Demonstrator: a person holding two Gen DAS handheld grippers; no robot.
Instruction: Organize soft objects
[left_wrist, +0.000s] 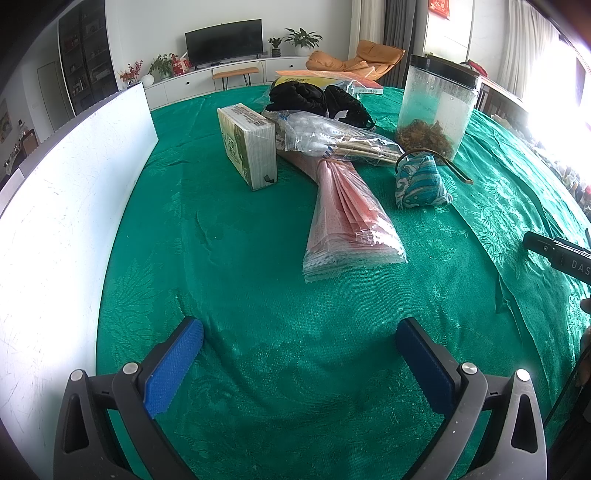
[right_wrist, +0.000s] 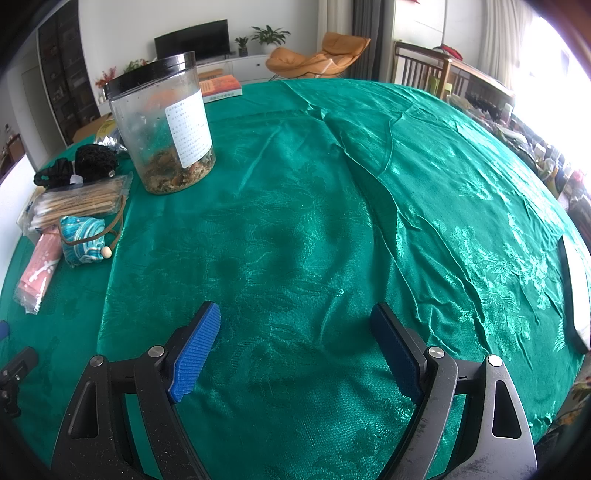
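Green tablecloth (right_wrist: 332, 221), jar (right_wrist: 162, 122) of dried bits (right_wrist: 177, 177)

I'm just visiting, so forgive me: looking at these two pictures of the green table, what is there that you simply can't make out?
- Black fabric bundle, left wrist view: the clear bag of sticks covers its lower part, so what kind of item it is stays unclear.
- Jar label, right wrist view: print too small to read.
- Book, right wrist view: partly behind the jar.
- Far right of both views: glare from the window washes it out.
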